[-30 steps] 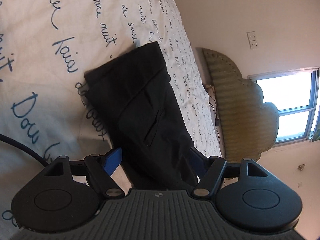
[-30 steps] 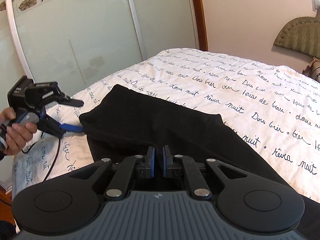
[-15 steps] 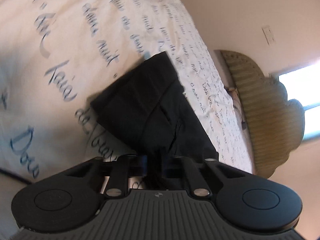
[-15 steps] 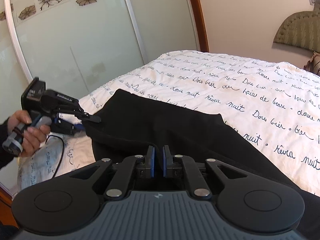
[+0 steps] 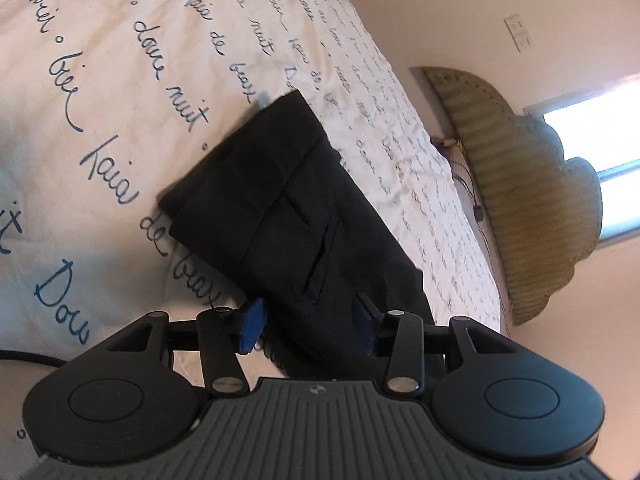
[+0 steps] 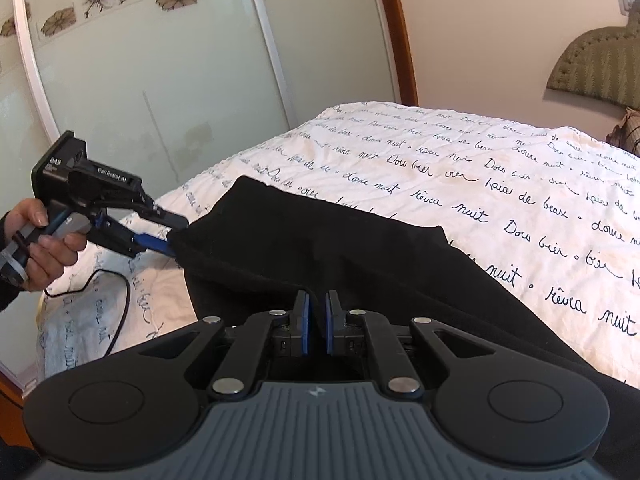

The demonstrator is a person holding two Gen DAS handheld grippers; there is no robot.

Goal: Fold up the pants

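Note:
Black pants [image 5: 288,200] lie folded lengthwise on a white bedsheet [image 5: 100,80] printed with blue handwriting. My left gripper [image 5: 308,326] straddles their near end; its jaws are opening, the cloth lies between the blue pads and the left pad stands off it. The right wrist view shows the same left gripper [image 6: 178,236], held by a hand [image 6: 40,248], at the left corner of the pants [image 6: 320,248]. My right gripper [image 6: 316,312] is shut at the near edge of the pants, with black cloth in the thin slit between its pads.
A padded green headboard [image 5: 532,184] and a bright window [image 5: 600,152] lie beyond the bed. Frosted sliding doors [image 6: 180,80] stand past the bed's far side. A black cable [image 6: 120,308] hangs from the left gripper over the bed's corner.
The left gripper's jaws went from wide to nearly shut on the pants corner, then parted again to about half. It rose slightly and rolled. The right gripper stayed still.

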